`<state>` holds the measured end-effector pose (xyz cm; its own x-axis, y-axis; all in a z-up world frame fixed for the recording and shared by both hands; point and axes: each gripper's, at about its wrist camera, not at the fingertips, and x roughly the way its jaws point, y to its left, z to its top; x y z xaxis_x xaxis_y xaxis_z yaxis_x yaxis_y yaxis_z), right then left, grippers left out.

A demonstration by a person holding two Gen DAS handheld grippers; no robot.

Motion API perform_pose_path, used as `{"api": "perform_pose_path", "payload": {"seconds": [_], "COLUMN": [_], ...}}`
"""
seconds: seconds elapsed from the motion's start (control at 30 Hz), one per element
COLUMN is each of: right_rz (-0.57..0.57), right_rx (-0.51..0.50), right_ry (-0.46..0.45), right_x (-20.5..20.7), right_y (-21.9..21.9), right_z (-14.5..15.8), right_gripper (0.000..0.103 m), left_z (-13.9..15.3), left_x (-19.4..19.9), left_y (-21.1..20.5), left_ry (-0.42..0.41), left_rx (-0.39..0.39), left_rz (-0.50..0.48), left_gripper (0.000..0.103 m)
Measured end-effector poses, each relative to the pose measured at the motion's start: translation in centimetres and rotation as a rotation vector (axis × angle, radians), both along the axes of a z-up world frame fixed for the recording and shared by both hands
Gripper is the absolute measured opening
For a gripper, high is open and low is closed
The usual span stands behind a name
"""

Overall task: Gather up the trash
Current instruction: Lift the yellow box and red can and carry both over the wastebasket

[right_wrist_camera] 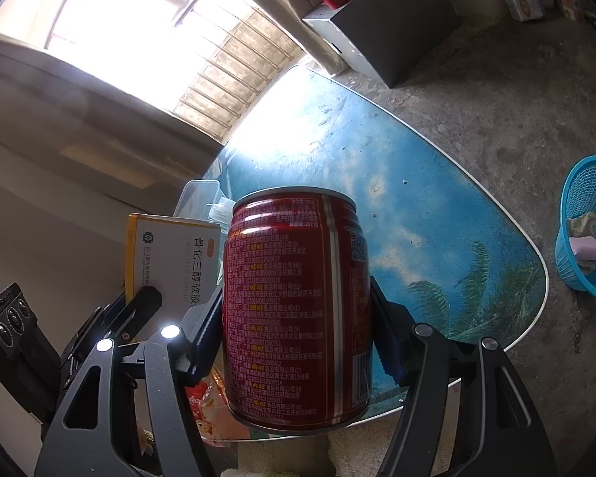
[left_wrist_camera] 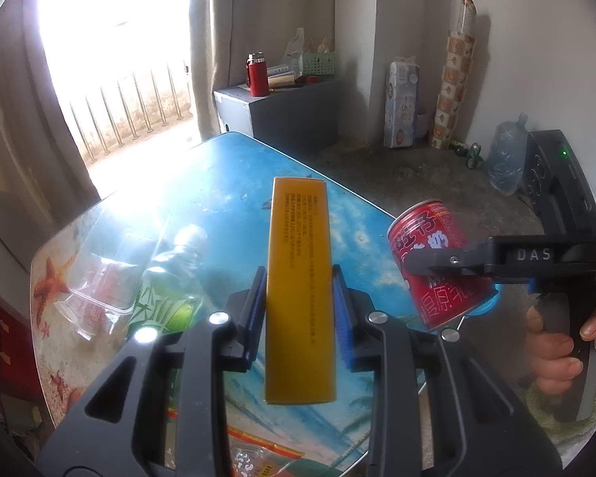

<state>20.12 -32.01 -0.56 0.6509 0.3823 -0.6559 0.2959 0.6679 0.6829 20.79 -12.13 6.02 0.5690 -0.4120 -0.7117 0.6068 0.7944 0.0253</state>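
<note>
both claws loaded above the table

the left gripper (left_wrist_camera: pixel 300 310) clenches a yellow box (left_wrist_camera: pixel 300 290), lifted over the blue table (left_wrist_camera: pixel 226 183). the right gripper (right_wrist_camera: pixel 298 338) grasps a red can (right_wrist_camera: pixel 298 306), also aloft. a blue basket (right_wrist_camera: pixel 588 230) sits on the floor beside the table.

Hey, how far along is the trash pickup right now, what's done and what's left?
Done: the blue basket on the floor already holds a few scraps. In hand: the left gripper is shut on the yellow box, and the right gripper is shut on the red can; neither is binned yet. Left on the table: a plastic bottle, a clear container and a snack wrapper.
</note>
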Motion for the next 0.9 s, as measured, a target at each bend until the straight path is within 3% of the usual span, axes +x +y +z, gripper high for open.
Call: {"api": "perform_pose_path", "payload": {"seconds": [0.5,0.9], "right_rz": [-0.025,-0.171], "right_rx": [0.049,0.081], "right_ry": [-0.033,-0.038], "right_x": [-2.5,-8.9], "right_y": [-2.8,-7.9], "right_z": [-0.9,-2.2], "right_gripper": [0.064,0.064], "left_z": [0.3,-1.0], "left_x": [-2.3,-4.8], "left_y": [-4.1,-11.0], "left_ry": [-0.036,0.006], "left_rx": [0.062,0.074], "left_rz": [-0.044,-0.197], "left_gripper": [0.029,0.029]}}
